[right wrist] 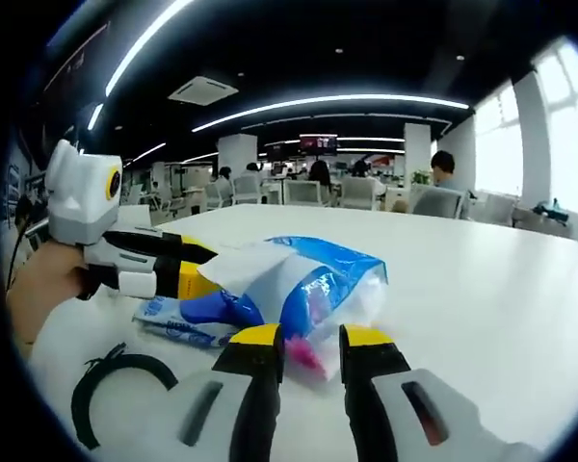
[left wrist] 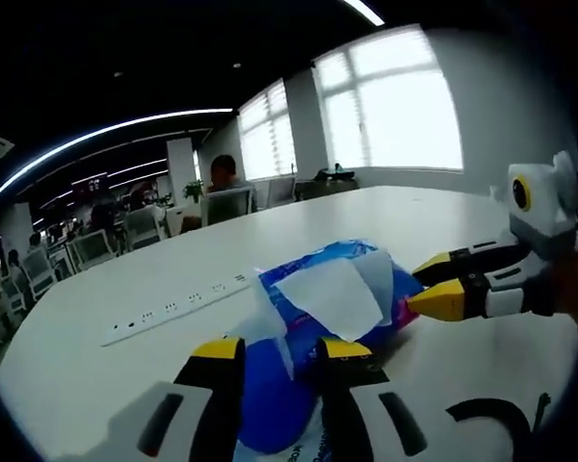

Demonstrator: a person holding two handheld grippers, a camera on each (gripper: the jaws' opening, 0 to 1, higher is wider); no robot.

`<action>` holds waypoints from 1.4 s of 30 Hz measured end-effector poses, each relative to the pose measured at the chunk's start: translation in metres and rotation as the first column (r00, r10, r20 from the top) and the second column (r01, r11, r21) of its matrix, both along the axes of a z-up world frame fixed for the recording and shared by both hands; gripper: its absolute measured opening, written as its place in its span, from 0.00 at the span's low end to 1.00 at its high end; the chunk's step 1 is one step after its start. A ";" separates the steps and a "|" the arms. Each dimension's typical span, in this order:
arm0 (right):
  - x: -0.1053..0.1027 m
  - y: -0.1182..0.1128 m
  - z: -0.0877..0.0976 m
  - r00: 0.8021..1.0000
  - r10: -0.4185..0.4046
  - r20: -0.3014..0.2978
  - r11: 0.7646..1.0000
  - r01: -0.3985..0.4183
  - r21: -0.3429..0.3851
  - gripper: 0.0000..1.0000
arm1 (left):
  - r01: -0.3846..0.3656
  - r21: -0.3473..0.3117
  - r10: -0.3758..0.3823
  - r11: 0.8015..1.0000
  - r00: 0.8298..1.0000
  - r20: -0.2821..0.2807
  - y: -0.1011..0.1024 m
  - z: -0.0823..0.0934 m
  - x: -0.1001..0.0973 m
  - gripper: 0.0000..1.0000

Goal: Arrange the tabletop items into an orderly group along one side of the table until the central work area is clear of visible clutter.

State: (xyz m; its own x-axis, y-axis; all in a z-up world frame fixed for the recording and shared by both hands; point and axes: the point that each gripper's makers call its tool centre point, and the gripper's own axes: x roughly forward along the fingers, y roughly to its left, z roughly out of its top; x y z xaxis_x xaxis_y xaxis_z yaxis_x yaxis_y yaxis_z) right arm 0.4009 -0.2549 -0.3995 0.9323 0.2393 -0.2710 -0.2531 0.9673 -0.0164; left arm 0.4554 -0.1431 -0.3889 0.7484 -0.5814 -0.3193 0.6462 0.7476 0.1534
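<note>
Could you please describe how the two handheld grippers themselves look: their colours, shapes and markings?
Both grippers look alike. The left gripper has two white jaws with yellow tips edged in black, and a dark slot on each jaw. The right gripper has the same white jaws, yellow tips and dark slots. Seen from the side in the other view, each carries a white box with a yellow-ringed round lens. No sleeve is visible.

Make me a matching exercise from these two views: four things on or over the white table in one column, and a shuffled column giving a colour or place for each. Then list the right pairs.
Things:
1. tissue pack
2. power strip
3. cable loop
4. left hand-held gripper

Descriptions:
A. long and white, lying flat on the table beyond the pack
B. black, curled on the table near the camera
C. blue wrapper with a white sheet sticking out
D. yellow tips, reaching the pack in the right gripper view

Pairs: 1-C, 2-A, 3-B, 4-D
</note>
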 end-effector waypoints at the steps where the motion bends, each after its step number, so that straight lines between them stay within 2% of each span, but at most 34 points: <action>1: 0.000 0.000 0.000 1.000 -0.001 -0.001 1.000 0.001 0.002 0.21 | 0.005 0.011 -0.005 1.000 1.000 0.001 -0.001 -0.001 0.000 0.28; 4: 0.000 0.000 -0.002 1.000 0.000 -0.004 1.000 0.000 0.010 0.21 | 0.042 0.041 -0.042 0.998 0.999 0.008 -0.006 -0.003 0.001 0.26; 8: 0.002 -0.004 -0.005 1.000 -0.014 -0.003 1.000 0.014 -0.012 0.19 | 0.064 0.023 -0.064 0.998 0.998 -0.012 -0.011 -0.005 0.001 0.17; 12: 0.003 -0.006 -0.008 1.000 -0.015 -0.001 1.000 0.015 -0.007 0.17 | 0.066 0.033 -0.065 0.997 0.997 -0.032 -0.012 -0.014 0.002 0.14; 17: 0.006 -0.007 -0.010 1.000 -0.021 0.000 1.000 0.021 -0.009 0.14 | 0.071 0.000 -0.071 0.997 0.996 -0.050 -0.014 -0.017 0.004 0.11; 20: 0.007 -0.007 -0.010 1.000 -0.024 0.005 1.000 0.024 -0.002 0.10 | 0.062 -0.012 -0.063 0.998 0.996 -0.059 -0.014 -0.017 0.005 0.09; 23: 0.007 -0.005 -0.009 1.000 -0.018 0.009 1.000 0.018 0.010 0.00 | 0.051 -0.030 -0.053 0.998 0.996 -0.066 -0.014 -0.017 0.006 0.05; 32: 0.006 -0.002 -0.007 1.000 -0.014 0.017 1.000 0.013 0.018 0.00 | 0.033 -0.026 -0.035 0.999 0.998 -0.057 -0.012 -0.017 0.005 0.00; 37: 0.006 -0.001 -0.004 0.999 -0.007 0.040 1.000 0.009 -0.029 0.00 | 0.027 -0.029 -0.028 0.999 0.998 -0.054 -0.011 -0.016 0.005 0.00; 42: 0.005 -0.002 -0.002 0.999 -0.011 0.043 0.999 0.013 -0.043 0.00 | 0.027 -0.014 -0.027 1.000 0.999 -0.039 -0.012 -0.012 0.003 0.00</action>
State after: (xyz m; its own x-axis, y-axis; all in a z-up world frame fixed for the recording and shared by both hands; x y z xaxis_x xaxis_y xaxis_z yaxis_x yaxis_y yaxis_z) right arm 0.4062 -0.2571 -0.4018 0.9459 0.2170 -0.2411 -0.2398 0.9683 -0.0692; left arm 0.4582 -0.1553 -0.4005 0.7196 -0.6054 -0.3402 0.6714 0.7316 0.1181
